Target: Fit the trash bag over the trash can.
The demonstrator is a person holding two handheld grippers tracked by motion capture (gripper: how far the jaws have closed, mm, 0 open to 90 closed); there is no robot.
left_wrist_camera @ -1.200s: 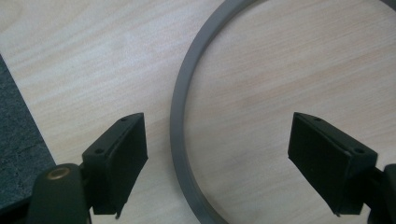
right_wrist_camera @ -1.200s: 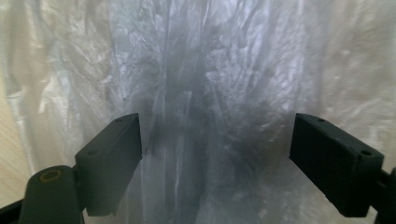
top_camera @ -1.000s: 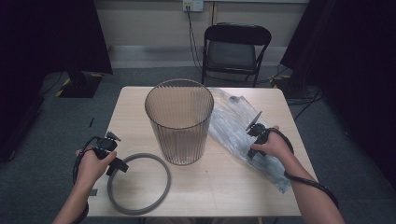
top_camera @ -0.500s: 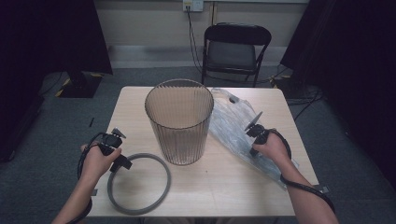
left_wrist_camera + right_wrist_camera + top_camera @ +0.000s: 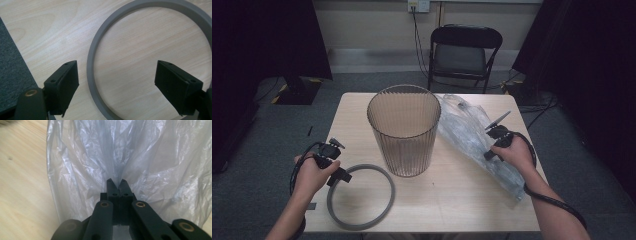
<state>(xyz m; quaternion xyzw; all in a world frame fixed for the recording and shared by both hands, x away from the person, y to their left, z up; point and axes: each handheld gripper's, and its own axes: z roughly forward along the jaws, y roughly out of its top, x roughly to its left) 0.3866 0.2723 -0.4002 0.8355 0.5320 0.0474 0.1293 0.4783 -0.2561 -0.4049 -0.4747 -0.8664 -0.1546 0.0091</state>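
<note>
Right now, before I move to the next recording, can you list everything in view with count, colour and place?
wastebasket: 1, translucent brown-grey, ribbed, upright at the table's middle.
plastic bag: 1, clear, crumpled, lying to the right of the wastebasket.
ring: 1, grey, flat on the table's near left part.
table: 1, light wood, centre of the room.
folding chair: 1, black, beyond the table by the wall.
wall outlet: 1, white, above the chair, with cables hanging down.
left gripper: 1, black, jaws wide apart over the ring's rim, in the person's left hand.
right gripper: 1, black, jaws closed on a fold of the plastic bag, in the right hand.
</note>
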